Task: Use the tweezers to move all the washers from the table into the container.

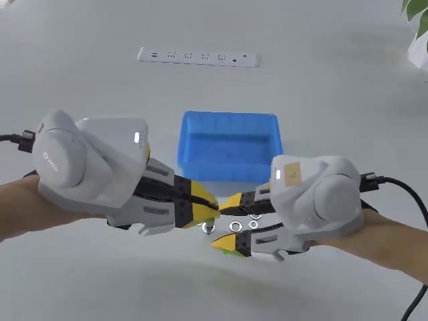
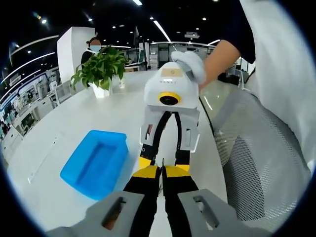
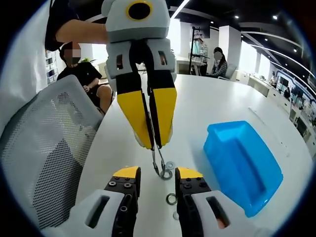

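My left gripper (image 1: 204,207) is shut on thin metal tweezers (image 3: 155,150), which point down at the white table. The tweezer tips (image 1: 208,229) rest at a washer (image 3: 166,174) lying on the table; whether they pinch it is unclear. Several more washers (image 1: 235,226) lie close by, one (image 3: 171,199) between my right gripper's jaws. My right gripper (image 1: 229,224) faces the left one tip to tip, open, its yellow jaws either side of the washers. The blue container (image 1: 229,146) stands just behind both grippers and looks empty.
A white power strip (image 1: 198,57) lies far back on the table. A potted plant (image 1: 418,27) stands at the far right corner. A mesh chair (image 3: 54,148) is behind the person's side of the table. People sit in the background.
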`<state>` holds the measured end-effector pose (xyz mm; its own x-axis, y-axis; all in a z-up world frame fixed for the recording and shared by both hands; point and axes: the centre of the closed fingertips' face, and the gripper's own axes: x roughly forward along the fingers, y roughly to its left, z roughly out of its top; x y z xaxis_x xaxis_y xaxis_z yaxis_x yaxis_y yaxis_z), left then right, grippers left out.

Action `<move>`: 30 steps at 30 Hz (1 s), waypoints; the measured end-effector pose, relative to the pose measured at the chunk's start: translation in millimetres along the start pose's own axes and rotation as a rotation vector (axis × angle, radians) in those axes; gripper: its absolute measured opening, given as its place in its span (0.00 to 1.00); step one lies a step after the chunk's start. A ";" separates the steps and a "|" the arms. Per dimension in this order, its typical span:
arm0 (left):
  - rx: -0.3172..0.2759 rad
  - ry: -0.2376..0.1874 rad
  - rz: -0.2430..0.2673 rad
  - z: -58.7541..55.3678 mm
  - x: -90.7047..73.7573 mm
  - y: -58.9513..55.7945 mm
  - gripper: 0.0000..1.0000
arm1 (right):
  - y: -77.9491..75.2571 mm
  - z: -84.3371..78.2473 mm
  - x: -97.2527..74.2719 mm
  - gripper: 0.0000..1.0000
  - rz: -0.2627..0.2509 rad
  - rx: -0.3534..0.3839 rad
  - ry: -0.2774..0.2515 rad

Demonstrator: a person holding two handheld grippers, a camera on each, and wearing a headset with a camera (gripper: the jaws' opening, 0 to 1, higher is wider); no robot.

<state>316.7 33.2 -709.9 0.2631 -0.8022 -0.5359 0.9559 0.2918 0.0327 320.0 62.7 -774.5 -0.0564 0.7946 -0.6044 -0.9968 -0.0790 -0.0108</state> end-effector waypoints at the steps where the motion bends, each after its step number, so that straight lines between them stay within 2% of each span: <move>1: 0.007 0.001 -0.001 -0.1 -0.1 -0.5 0.06 | -0.2 1.5 3.0 0.28 0.005 -0.012 0.004; 5: 0.006 0.002 0.000 -0.5 -1.0 -0.9 0.06 | 2.7 7.6 8.0 0.25 0.021 -0.032 0.001; 8: 0.002 0.000 0.000 -0.6 -1.3 -0.9 0.06 | 4.5 5.4 9.2 0.22 0.027 -0.061 0.022; 13: 0.002 -0.002 0.002 -0.3 -1.2 -0.9 0.06 | 8.1 4.4 8.0 0.17 0.044 -0.064 0.026; 19: 0.003 -0.005 0.003 0.2 -1.3 0.1 0.06 | 5.3 6.0 10.1 0.11 0.042 -0.097 0.017; 27: 0.005 -0.002 0.009 0.3 -1.5 0.9 0.06 | 1.9 4.0 11.6 0.10 0.029 -0.138 0.025; 29: -0.010 -0.007 0.012 0.8 -0.9 1.5 0.06 | 0.7 2.6 12.2 0.10 0.024 -0.137 0.026; 30: -0.038 -0.017 0.021 1.5 -0.5 2.9 0.06 | 0.1 2.6 11.8 0.10 0.022 -0.134 0.025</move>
<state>319.6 33.6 -708.3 0.2852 -0.8045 -0.5210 0.9448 0.3274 0.0116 319.1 73.7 -779.5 -0.0748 0.7771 -0.6250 -0.9789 -0.1769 -0.1027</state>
